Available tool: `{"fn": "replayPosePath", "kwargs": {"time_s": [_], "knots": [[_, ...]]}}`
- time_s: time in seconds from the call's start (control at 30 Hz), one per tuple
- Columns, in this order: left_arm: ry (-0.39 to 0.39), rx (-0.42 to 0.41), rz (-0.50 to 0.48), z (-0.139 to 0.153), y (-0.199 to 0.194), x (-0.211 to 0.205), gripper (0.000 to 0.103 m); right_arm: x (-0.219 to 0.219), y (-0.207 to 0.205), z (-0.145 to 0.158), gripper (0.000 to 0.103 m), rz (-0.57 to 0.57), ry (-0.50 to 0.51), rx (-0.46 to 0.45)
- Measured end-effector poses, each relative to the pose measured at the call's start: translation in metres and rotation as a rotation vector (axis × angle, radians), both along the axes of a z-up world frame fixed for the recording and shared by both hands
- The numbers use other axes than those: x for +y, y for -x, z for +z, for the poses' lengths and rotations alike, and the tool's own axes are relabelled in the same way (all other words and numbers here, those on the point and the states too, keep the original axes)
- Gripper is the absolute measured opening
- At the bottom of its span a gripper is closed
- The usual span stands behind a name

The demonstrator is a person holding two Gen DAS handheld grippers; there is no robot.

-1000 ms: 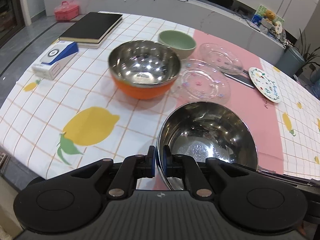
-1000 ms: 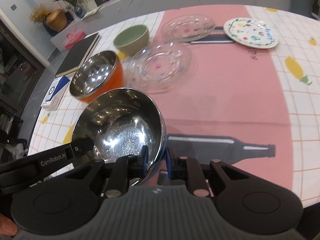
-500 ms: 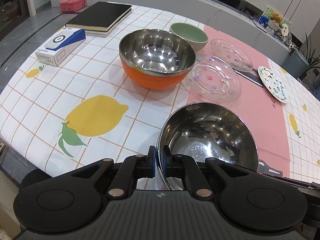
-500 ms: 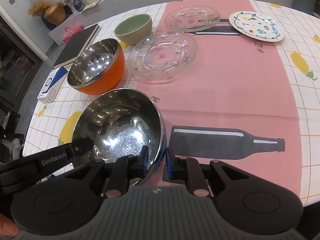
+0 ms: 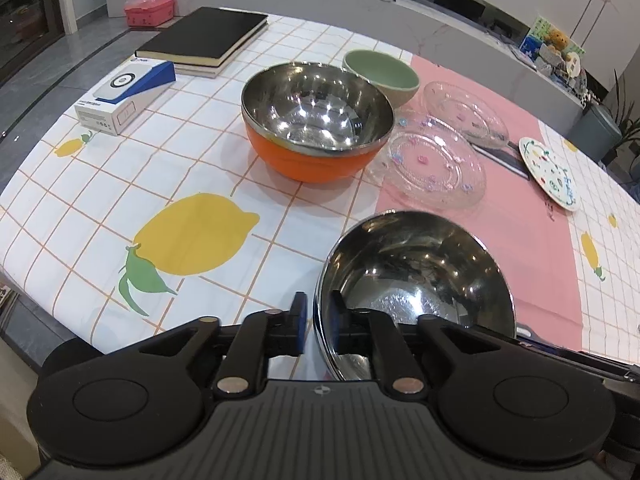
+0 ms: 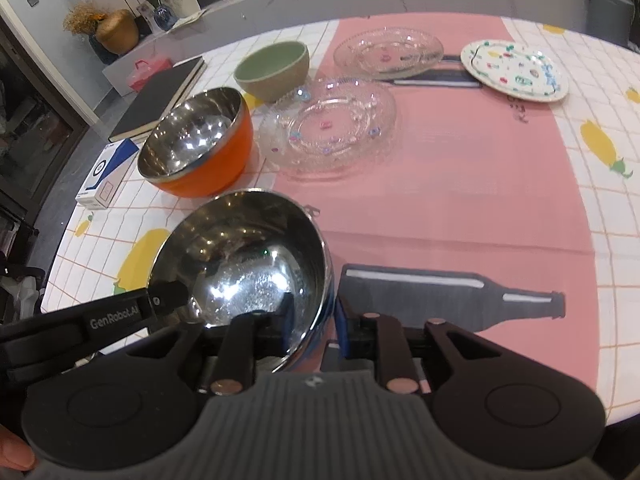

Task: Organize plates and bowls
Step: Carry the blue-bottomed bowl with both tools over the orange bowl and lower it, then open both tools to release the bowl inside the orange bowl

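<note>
Jaws of both grippers are opening, straddling the steel bowl's rim near the table's front edge. Bowl is looking light, stiff and slippery; its rim is offering the best hold.

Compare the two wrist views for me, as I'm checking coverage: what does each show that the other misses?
Left wrist only: the shelf of small toys behind the table. Right wrist only: the dark bottle print on the cloth, a golden vase. Both: the shiny steel bowl with both opening claws astride its rim, orange steel-lined bowl, green ceramic bowl.
</note>
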State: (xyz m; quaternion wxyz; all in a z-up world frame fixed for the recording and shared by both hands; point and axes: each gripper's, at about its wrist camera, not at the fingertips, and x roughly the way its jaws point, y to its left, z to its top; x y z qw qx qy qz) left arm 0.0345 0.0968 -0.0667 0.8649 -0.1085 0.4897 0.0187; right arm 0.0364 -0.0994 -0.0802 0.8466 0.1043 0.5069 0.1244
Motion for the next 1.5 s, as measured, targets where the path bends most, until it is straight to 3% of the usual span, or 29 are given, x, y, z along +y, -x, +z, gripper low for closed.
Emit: {"fn": "replayPosePath", "kwargs": {"time_s": [0.2, 0.8, 1.0, 1.07, 1.2, 1.5], "knots": [[0.016, -0.030, 0.004, 0.012, 0.002, 0.003, 0.037, -0.009, 0.001, 0.005, 0.046, -0.013, -0.018, -0.025], [0.025, -0.139, 0.034, 0.044, -0.003, 0.011, 0.039, -0.008, -0.019, 0.041, 0.052, -0.030, -0.064, -0.123], [-0.013, -0.153, 0.049, 0.045, -0.012, 0.022, 0.055, 0.005, -0.039, 0.045, 0.058, -0.011, -0.046, -0.133], [-0.021, -0.169, 0.071, 0.047, -0.016, 0.030, 0.060, 0.009, -0.046, 0.046, 0.065, -0.013, -0.046, -0.132], [-0.012, -0.209, 0.146, 0.054, -0.026, 0.050, 0.065, 0.018, -0.063, 0.047, 0.066, -0.014, -0.055, -0.126], [0.022, -0.193, 0.220, 0.046, -0.054, 0.078, 0.066, 0.044, -0.096, 0.042, 0.067, 0.002, -0.060, -0.106]]}}
